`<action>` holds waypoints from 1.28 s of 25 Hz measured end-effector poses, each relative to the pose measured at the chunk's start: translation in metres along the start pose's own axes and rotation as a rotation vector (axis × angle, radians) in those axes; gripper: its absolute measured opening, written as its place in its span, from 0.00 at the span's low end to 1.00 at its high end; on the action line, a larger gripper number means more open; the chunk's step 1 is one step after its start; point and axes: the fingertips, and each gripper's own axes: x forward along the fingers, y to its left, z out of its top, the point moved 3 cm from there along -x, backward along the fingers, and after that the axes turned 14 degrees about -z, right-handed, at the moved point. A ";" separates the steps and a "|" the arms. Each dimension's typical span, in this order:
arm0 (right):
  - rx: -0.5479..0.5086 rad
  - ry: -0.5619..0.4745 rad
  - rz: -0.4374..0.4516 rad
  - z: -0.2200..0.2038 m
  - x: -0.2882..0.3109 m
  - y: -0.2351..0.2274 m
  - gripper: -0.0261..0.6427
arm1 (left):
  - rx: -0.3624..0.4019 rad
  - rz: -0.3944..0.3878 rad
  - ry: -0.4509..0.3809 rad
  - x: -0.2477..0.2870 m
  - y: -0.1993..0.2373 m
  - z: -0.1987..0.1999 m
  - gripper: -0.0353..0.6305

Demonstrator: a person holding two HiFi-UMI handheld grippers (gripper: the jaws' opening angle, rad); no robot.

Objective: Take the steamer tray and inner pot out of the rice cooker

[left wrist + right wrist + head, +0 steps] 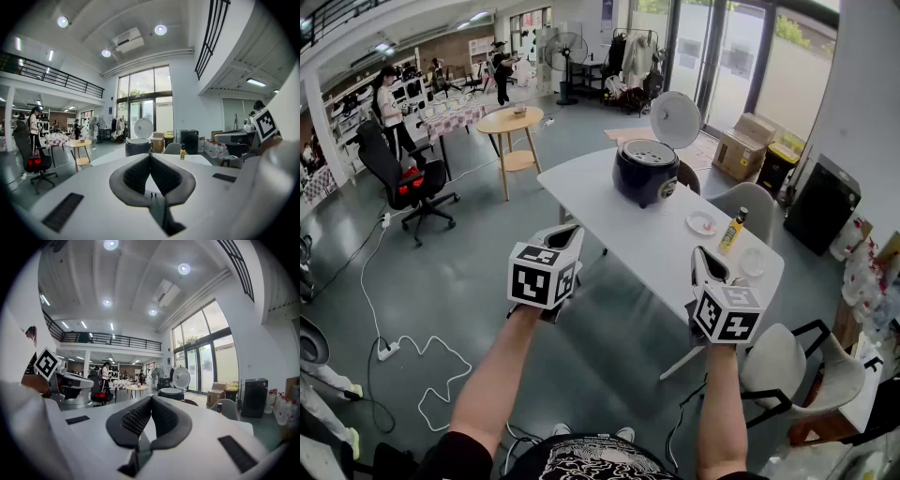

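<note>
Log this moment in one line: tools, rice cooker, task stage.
left tool: shut, empty | right tool: shut, empty | rice cooker: on table, lid open, steamer tray inside | stage: cooker not yet reached

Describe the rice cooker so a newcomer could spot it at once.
Find the long white table mid-room. At its far end stands the rice cooker: a dark blue round body with its white lid raised, far bulkier than the small plate and yellow bottle nearby.

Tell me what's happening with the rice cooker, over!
Left gripper shut, empty; right gripper shut, empty. Rice cooker on table, lid up, tray inside, untouched. Bottle, plate beside it, not in the way.
</note>
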 end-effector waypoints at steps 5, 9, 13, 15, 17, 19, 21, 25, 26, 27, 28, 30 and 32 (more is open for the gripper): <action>-0.007 0.003 -0.006 -0.003 -0.004 -0.002 0.06 | 0.004 -0.002 0.005 -0.001 -0.005 -0.003 0.07; -0.001 0.007 -0.009 -0.006 -0.003 -0.001 0.06 | 0.006 -0.004 0.005 -0.001 -0.003 -0.004 0.07; 0.002 0.001 -0.012 -0.006 -0.005 -0.001 0.06 | 0.006 -0.004 0.002 -0.002 -0.004 -0.006 0.07; 0.002 -0.004 -0.016 -0.004 -0.006 -0.001 0.06 | 0.008 -0.005 -0.005 -0.003 -0.005 -0.003 0.07; -0.003 -0.006 -0.023 -0.002 -0.008 -0.003 0.06 | 0.010 -0.002 -0.009 -0.003 -0.007 0.000 0.07; -0.008 -0.005 -0.025 -0.002 -0.008 -0.004 0.06 | 0.010 -0.001 -0.014 -0.003 -0.009 0.002 0.07; -0.008 -0.004 -0.021 -0.002 -0.007 -0.006 0.07 | 0.008 -0.005 -0.018 0.000 -0.010 0.003 0.08; -0.011 -0.005 -0.019 -0.004 -0.005 -0.010 0.11 | 0.006 -0.013 -0.022 0.006 -0.013 0.002 0.20; -0.011 -0.006 -0.018 -0.004 -0.005 -0.010 0.12 | 0.006 -0.014 -0.023 0.006 -0.013 0.002 0.21; -0.010 -0.008 -0.017 -0.004 -0.005 -0.010 0.14 | 0.007 -0.014 -0.024 0.007 -0.013 0.002 0.23; -0.009 -0.010 -0.018 -0.003 -0.005 -0.010 0.16 | 0.008 -0.014 -0.024 0.007 -0.013 0.002 0.26; -0.007 -0.014 -0.017 -0.002 -0.005 -0.012 0.20 | 0.009 -0.015 -0.023 0.009 -0.014 0.002 0.30; -0.007 -0.016 -0.012 -0.001 -0.004 -0.015 0.23 | 0.010 -0.012 -0.023 0.012 -0.015 0.003 0.33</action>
